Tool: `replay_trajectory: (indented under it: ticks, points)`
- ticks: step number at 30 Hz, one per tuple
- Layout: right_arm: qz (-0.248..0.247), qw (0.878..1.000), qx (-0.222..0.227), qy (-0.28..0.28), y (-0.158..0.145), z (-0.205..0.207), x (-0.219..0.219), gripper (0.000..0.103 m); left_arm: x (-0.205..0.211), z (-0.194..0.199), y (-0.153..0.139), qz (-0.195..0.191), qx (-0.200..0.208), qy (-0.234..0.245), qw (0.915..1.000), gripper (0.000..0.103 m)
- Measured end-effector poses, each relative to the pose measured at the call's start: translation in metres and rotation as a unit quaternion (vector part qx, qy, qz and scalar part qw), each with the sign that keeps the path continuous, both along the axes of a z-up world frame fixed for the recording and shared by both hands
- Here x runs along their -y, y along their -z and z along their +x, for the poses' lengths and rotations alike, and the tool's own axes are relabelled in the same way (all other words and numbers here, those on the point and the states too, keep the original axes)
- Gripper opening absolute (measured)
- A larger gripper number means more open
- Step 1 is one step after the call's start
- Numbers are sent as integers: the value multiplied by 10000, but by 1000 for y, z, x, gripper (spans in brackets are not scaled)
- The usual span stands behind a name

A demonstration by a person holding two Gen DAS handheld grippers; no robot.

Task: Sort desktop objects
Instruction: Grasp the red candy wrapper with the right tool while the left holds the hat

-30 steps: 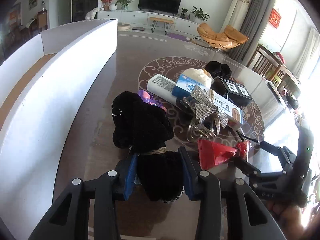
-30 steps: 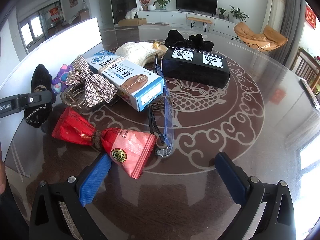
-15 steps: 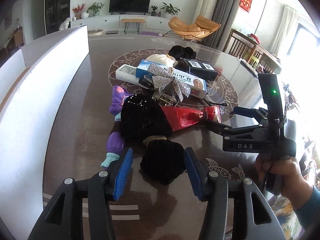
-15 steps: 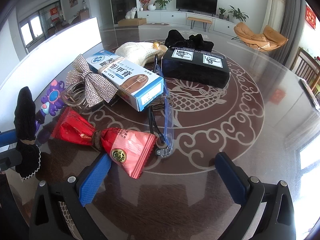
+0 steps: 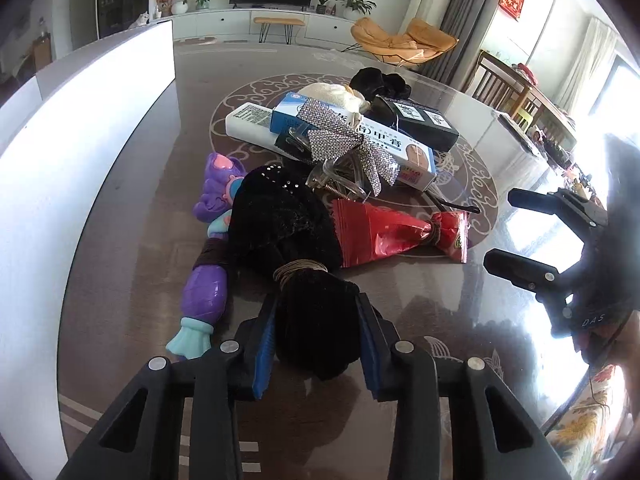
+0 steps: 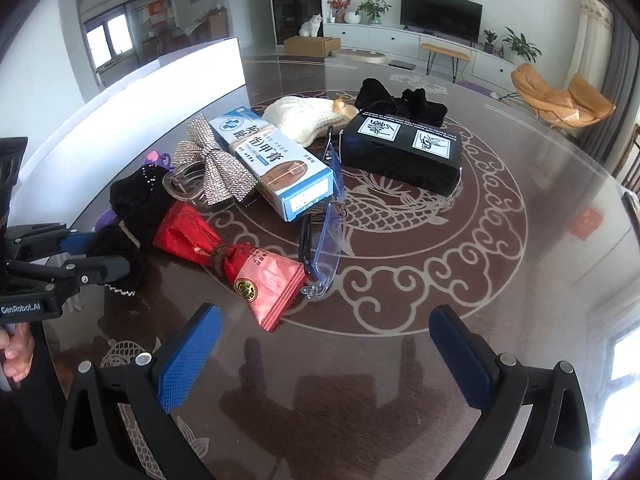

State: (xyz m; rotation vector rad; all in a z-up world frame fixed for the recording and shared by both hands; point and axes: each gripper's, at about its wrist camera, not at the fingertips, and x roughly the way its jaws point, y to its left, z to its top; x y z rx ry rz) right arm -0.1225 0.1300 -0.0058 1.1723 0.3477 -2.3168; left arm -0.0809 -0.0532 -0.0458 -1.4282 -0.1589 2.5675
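Observation:
A black velvet bow (image 5: 288, 216), tied at the middle with thread, lies on the table between a purple toy (image 5: 206, 280) and a red snack packet (image 5: 392, 232). My left gripper (image 5: 318, 308) is closing, and its blue pads press on the bow's near lobe from both sides. The right wrist view shows the same grip at the left edge, with the left gripper (image 6: 96, 256) on the bow (image 6: 136, 196). My right gripper (image 6: 324, 314) hangs open above bare table just in front of the red packet (image 6: 240, 260), with nothing between its fingers.
Behind lie a rhinestone bow (image 6: 220, 168) on a clear clip, a blue-and-white box (image 6: 276, 160), blue glasses (image 6: 326, 240), a black box (image 6: 404, 148), a cream knit piece (image 6: 304, 116) and a black scrunchie (image 6: 400, 98). A white box wall (image 5: 88, 120) runs along the left.
The left gripper came away from the white wall with the bow, widened its jaws with the bow on the table, then narrowed them on the near lobe. The right gripper rose slightly and rolled.

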Motion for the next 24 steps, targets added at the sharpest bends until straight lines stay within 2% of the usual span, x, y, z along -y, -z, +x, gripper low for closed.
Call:
replay_trajectory:
  ticks: [2, 4, 5, 6, 8, 11, 12, 13, 14, 15, 17, 19, 20, 21, 22, 24]
  points:
    - [121, 9977, -156, -648, -14, 2, 14, 103, 2, 1, 0, 21, 100, 153, 9998, 33]
    - [140, 9910, -110, -1327, -22, -1, 35, 103, 5, 3, 0, 71, 235, 264, 9994, 32]
    - [221, 9865, -33, -1624, -22, -3, 48, 99, 7, 6, -1, 107, 286, 311, 9990, 32]
    - [373, 9815, 26, -1879, -19, -6, 61, 95, 9, 9, -2, 133, 316, 350, 9988, 32]
    - [748, 9685, 231, -2362, -7, -10, 87, 74, 11, 16, -3, 137, 361, 479, 9981, 32]
    - [1134, 9534, 555, -2739, 12, -13, 109, 62, 7, 25, -1, 7, 503, 713, 9962, 35]
    - [1075, 9530, 572, -2776, 12, -14, 111, 60, 6, 26, -1, -87, 490, 698, 9963, 37]
    - [1053, 9538, 647, -2738, 11, -15, 112, 45, 5, 26, -1, -155, 467, 669, 9965, 40]
    - [1023, 9554, 751, -2666, 11, -17, 111, 34, 4, 26, -1, -203, 472, 648, 9966, 47]
    - [1024, 9573, 799, -2582, 10, -16, 109, 28, 3, 25, 0, -230, 481, 618, 9967, 52]
    - [1132, 9589, 881, -2450, 11, -12, 105, 27, 0, 21, 1, -269, 526, 567, 9966, 56]
    - [1138, 9621, 996, -2268, 11, -7, 99, 28, -6, 18, 2, -309, 548, 553, 9965, 56]
    - [1124, 9640, 1060, -2164, 12, -7, 95, 29, -9, 17, 3, -332, 542, 525, 9966, 56]
    - [1102, 9648, 1118, -2109, 11, -7, 93, 28, -12, 17, 3, -391, 478, 503, 9968, 42]
    - [1086, 9650, 1153, -2090, 11, -6, 91, 28, -15, 18, 3, -444, 430, 510, 9968, 34]
    - [1205, 9657, 1157, -1988, 12, -5, 86, 21, -18, 23, 0, -406, 339, 530, 9972, 30]
